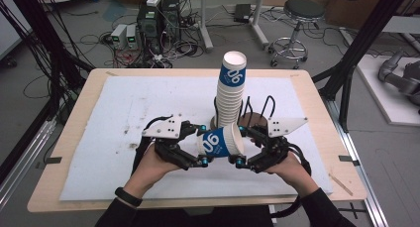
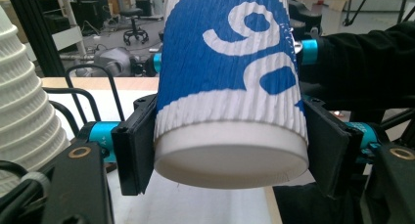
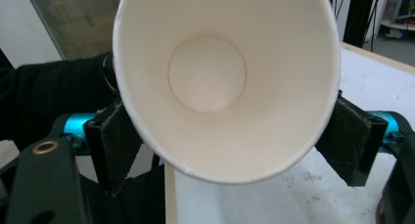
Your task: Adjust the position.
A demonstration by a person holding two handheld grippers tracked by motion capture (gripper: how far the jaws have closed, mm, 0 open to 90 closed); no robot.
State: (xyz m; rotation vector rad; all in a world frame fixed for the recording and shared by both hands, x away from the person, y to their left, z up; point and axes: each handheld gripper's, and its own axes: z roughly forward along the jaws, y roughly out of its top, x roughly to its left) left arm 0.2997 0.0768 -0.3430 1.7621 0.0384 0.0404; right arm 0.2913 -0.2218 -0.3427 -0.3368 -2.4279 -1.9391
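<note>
A blue and white ribbed paper cup (image 1: 220,141) printed "90" lies on its side above the white mat, held between both grippers. My left gripper (image 1: 202,145) is shut on its base end; in the left gripper view the black jaws press both sides of the cup (image 2: 230,62) near its bottom, around my left gripper (image 2: 230,150). My right gripper (image 1: 240,145) is shut on its rim end; in the right gripper view the cup's open mouth (image 3: 210,77) faces the camera, with my right gripper (image 3: 232,143) clamped at its sides. Behind stands a tall stack of cups (image 1: 230,93).
The stack (image 2: 24,97) stands in a black wire holder (image 1: 257,110) on a white mat (image 1: 124,118) covering a wooden table (image 1: 74,123). A stool (image 1: 297,19), computers and cables sit on the floor beyond. Black frame posts (image 1: 346,73) flank the table.
</note>
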